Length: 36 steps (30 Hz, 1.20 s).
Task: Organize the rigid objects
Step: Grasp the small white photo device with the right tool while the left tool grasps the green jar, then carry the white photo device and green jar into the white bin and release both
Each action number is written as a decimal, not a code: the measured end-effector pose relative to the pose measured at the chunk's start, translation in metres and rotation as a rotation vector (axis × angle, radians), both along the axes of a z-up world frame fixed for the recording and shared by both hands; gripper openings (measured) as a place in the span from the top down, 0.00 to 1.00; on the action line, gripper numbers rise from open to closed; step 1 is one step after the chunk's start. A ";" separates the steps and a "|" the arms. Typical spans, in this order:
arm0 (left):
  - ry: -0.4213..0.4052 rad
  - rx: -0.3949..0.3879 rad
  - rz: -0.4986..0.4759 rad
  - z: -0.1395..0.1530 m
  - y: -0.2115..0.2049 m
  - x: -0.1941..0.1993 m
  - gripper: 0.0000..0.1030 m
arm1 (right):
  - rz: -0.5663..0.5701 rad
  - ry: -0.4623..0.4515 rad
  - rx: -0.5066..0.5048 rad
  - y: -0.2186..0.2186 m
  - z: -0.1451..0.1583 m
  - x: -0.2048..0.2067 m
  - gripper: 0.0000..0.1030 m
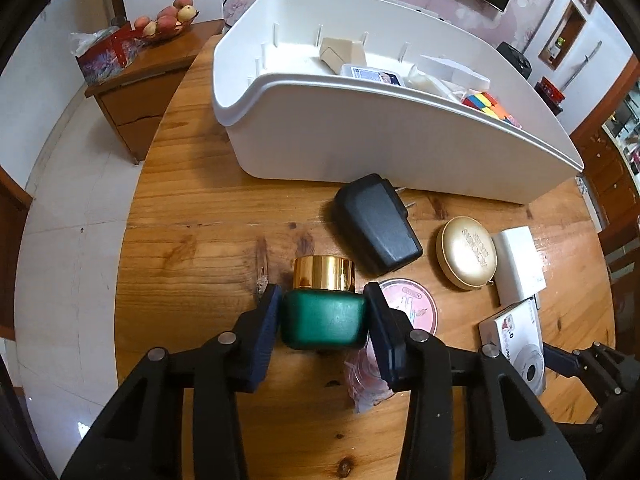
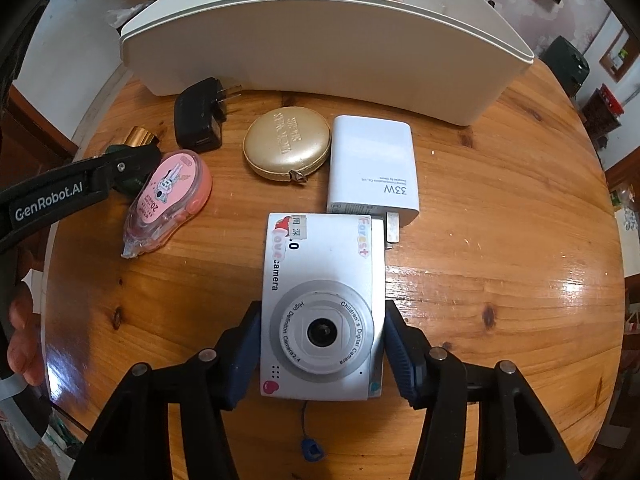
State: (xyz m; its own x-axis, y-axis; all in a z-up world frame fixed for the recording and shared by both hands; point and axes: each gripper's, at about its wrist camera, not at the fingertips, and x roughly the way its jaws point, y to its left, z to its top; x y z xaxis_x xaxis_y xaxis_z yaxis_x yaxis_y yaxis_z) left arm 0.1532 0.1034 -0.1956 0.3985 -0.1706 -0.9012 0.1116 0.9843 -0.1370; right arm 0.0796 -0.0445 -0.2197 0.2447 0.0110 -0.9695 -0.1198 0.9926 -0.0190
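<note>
My left gripper (image 1: 323, 312) is shut on a green jar (image 1: 323, 322) with a gold lid (image 1: 324, 274), lying on its side on the round wooden table (image 1: 192, 216). My right gripper (image 2: 322, 340) has its fingers against both sides of a white children's camera (image 2: 320, 280) lying flat on the table. The white storage bin (image 1: 360, 136) stands behind, holding a tan box (image 1: 340, 54), a card case and a coloured cube (image 1: 486, 106). The camera also shows in the left wrist view (image 1: 520, 344).
On the table lie a black plug adapter (image 1: 376, 224), a gold round case (image 1: 468, 252), a white 33W charger (image 2: 372, 166) and a pink correction tape (image 2: 168, 200). A wooden side cabinet (image 1: 136, 92) with a fruit bowl (image 1: 166, 20) stands at the left.
</note>
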 end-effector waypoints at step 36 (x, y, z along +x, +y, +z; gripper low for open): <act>-0.202 -0.061 -0.024 0.186 -0.039 0.031 0.56 | 0.034 -0.459 -0.009 -0.081 0.199 0.049 0.45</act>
State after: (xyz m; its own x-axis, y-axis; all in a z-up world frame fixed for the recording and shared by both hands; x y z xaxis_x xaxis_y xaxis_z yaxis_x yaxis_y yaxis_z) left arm 0.1847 0.0648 -0.0096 0.5650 -0.2337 -0.7913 0.1658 0.9717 -0.1685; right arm 0.1291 -0.1250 -0.0203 0.6487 0.0189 -0.7608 -0.1299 0.9878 -0.0862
